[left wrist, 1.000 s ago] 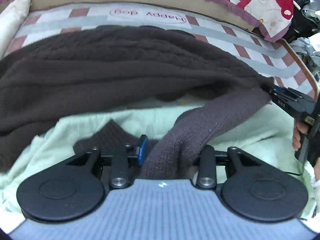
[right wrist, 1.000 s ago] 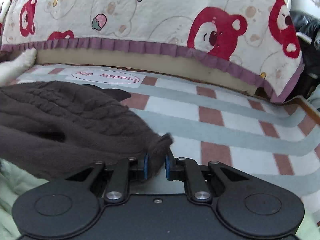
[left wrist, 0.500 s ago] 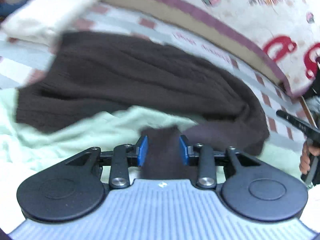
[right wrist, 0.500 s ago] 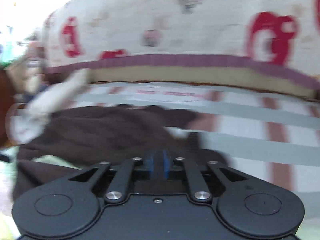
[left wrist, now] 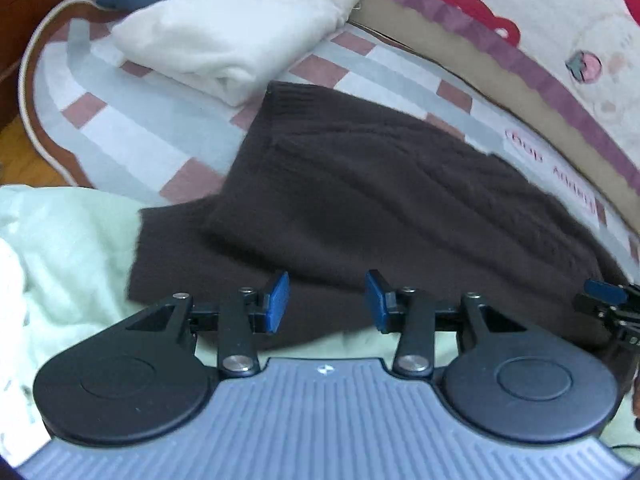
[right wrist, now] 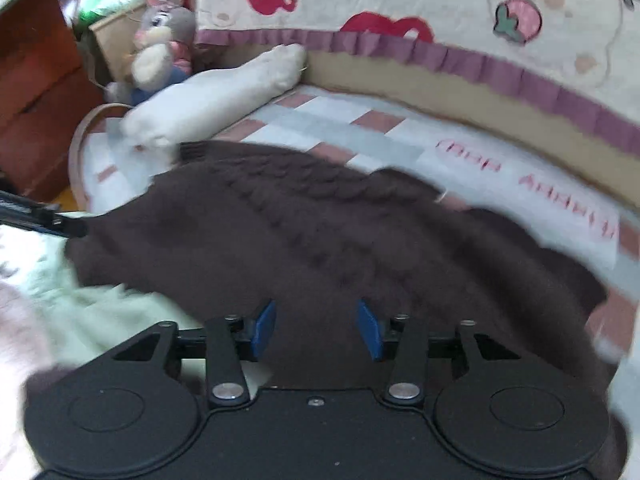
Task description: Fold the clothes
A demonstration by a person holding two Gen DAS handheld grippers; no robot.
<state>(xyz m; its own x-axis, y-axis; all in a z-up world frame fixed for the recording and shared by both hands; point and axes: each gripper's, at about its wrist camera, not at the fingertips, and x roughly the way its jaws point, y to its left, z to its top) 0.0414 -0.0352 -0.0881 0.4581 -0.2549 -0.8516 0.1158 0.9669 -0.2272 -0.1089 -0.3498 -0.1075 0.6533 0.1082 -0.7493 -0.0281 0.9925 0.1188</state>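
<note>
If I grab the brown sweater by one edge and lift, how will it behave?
The brown sweater will probably sag: it lies in soft layers with a rumpled edge. Its thick cable knit suggests it is fairly heavy for a garment. The fuzzy surface should grip rather than slip, though dragging it may pull the green cloth beneath it along.
</note>
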